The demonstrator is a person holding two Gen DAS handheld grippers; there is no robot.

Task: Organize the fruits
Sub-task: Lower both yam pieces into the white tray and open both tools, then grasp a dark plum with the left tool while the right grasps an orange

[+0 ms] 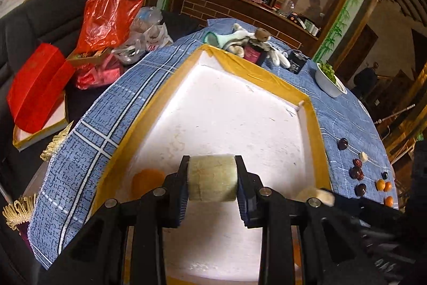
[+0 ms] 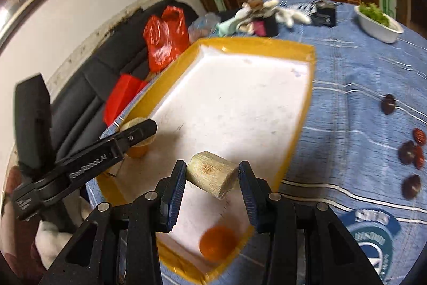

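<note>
- L gripper (image 1: 212,179): jaws clamped on a pale green-beige cane chunk (image 1: 212,178), pads pressing both flat ends, above the tray's near half.
- R gripper (image 2: 212,180): jaws around a second cane chunk (image 2: 212,174), tilted; left pad touches one end, can't tell if right pad touches, a slim gap seems to show. Also over the tray, near its right edge.
- Tray (image 1: 269,78): shallow white foam, scuffed floor, rim wrapped in yellow tape; most of the floor bare, esp. the far half.
- In tray: orange fruit (image 2: 217,242) at the near corner, another orange (image 1: 148,179) by the left rim.
- Blue checked cloth (image 1: 106,119) covers the table; right of tray lie dark red dates (image 1: 356,172) and small orange fruits (image 1: 383,184), loose, well apart from the rim.
- White bowl (image 1: 329,83) w/ greens by the table's far right edge.
</note>
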